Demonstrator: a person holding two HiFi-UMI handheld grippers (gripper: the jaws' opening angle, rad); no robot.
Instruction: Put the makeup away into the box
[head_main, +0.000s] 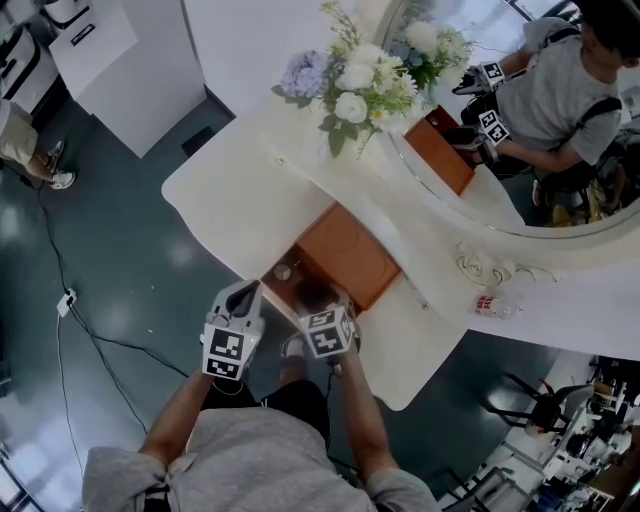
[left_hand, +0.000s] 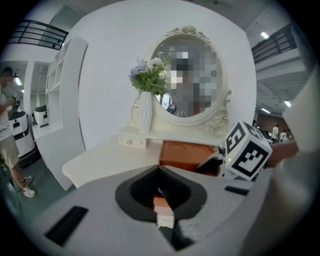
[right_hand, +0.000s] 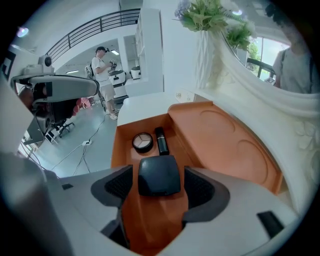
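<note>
An open orange box (head_main: 345, 250) lies on the white vanity table (head_main: 220, 200). Its compartment (right_hand: 150, 210) holds a round compact (right_hand: 142, 142) and a black tube (right_hand: 160, 140). A dark square compact (right_hand: 159, 175) lies between the spread jaws of my right gripper (right_hand: 160, 186), which is open with a slim gap on each side. The box lid (right_hand: 225, 140) lies flat to the right. My left gripper (left_hand: 161, 200) hovers at the table's near edge, left of the box, shut on a small peach and white makeup item (left_hand: 163, 211). Both grippers, left (head_main: 243, 298) and right (head_main: 320, 305), show in the head view.
A vase of flowers (head_main: 350, 85) and an oval mirror (head_main: 520, 130) stand at the back of the table. A small red and white object (head_main: 487, 304) lies on the right. The table's near edge runs under my grippers. A person (head_main: 20, 140) stands far left; cables cross the floor.
</note>
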